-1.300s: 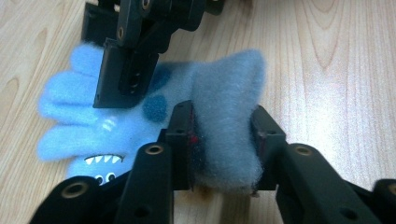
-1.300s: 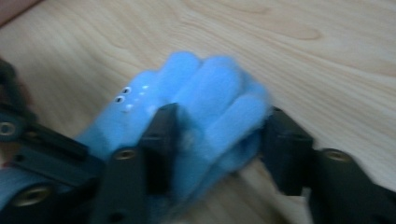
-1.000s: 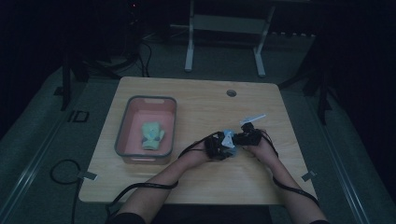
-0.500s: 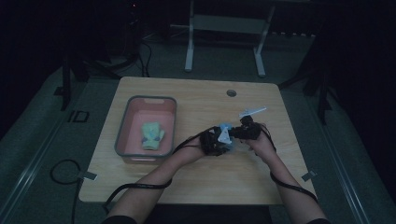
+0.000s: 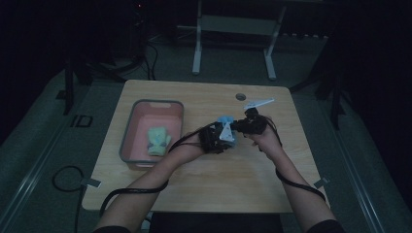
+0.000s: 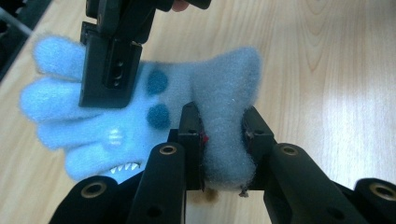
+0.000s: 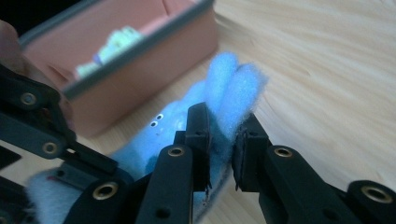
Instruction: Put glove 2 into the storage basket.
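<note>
Left gripper (image 6: 223, 140) is clamped on the cuff of the blue glove (image 6: 140, 116); jaws nearly closed with fleece bunched between them. Right gripper (image 7: 223, 149) pinches the finger end, jaws also narrow. I see the glove slung between the two, clear of the table (image 5: 194, 184), just right of the pink bin (image 5: 131, 145). Long axis runs gripper to gripper, cuff toward my left hand, fingers toward my right. Bin lies left of both, left gripper nearer. I'd judge the next move goes leftward, cuff end leading. A green glove (image 5: 158, 140) already sits in the bin.
</note>
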Demonstrator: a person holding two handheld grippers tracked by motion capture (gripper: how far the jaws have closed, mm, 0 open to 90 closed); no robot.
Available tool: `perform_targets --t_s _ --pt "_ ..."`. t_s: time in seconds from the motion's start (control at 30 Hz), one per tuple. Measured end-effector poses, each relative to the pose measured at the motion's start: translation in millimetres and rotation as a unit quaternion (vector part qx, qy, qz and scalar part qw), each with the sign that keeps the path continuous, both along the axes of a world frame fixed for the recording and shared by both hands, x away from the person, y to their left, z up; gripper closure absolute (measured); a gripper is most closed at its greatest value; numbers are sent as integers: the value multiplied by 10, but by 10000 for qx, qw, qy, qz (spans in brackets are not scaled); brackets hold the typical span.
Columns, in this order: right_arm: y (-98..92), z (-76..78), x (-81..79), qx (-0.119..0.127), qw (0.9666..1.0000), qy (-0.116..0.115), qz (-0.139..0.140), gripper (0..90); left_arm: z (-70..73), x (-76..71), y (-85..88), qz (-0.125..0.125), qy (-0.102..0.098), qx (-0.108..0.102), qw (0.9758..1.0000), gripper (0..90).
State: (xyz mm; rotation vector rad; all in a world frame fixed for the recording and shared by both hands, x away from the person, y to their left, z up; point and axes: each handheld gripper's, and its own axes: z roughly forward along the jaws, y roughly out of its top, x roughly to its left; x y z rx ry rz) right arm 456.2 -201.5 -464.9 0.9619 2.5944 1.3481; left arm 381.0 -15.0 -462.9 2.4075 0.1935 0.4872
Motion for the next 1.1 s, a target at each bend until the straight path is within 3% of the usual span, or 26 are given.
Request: perform_targets --t_s 0.23,0.47,0.73,1.1 --pt "241 212 32 105 9998 -106 160 788 208 -29 222 121 -141 116 9998 752" --pt "543 349 55 106 9990 -183 381 789 305 -77 481 296 -210 169 9992 752" --pt "921 368 74 86 9977 -190 639 789 313 -134 834 521 -155 181 9984 753" --pt "1443 279 89 108 9952 -91 972 789 236 -230 1275 846 -84 255 9961 752"
